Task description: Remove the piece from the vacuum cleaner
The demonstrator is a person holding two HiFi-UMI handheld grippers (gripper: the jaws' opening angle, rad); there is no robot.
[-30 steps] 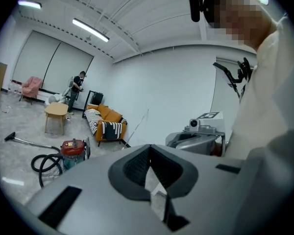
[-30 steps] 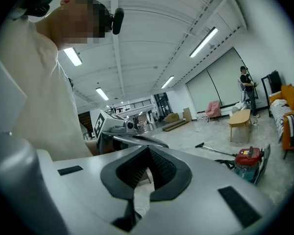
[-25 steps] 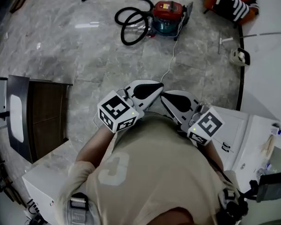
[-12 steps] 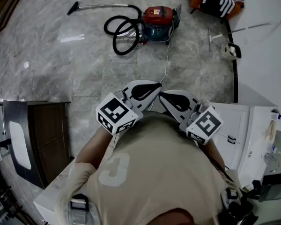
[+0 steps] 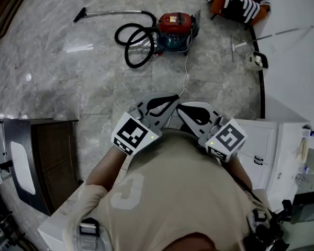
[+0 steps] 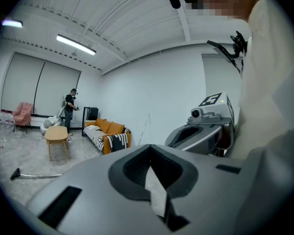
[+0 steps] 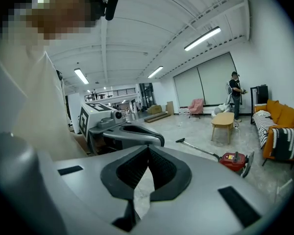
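1. The left tongs (image 5: 170, 99) and right tongs (image 5: 186, 110) are both shut with nothing between their jaws. They are held side by side against the person's chest, tips nearly touching and aimed at the far floor (image 5: 94, 82).
2. Over the last second the tongs keep that pose; only the left marker cube rolls a little. The head view itself shifts, so the vacuum (image 5: 175, 26) now sits slightly further left and lower in it.
3. I read this as the person lining up on the vacuum. Nothing is touched, so the removal has not begun.
4. The vacuum stands far off, well apart from both tongs and roughly straight ahead. It is a small canister with a red top and a darker, bluish body.
5. A black hose (image 5: 133, 43) lies coiled just left of it, touching it. A metal wand (image 5: 110, 13) runs further left to a dark nozzle (image 5: 79, 14). A pale cord (image 5: 186, 75) trails from the body toward the near side.
6. Every part looks attached. Which piece must come off I cannot tell; the wand or nozzle seems likeliest.
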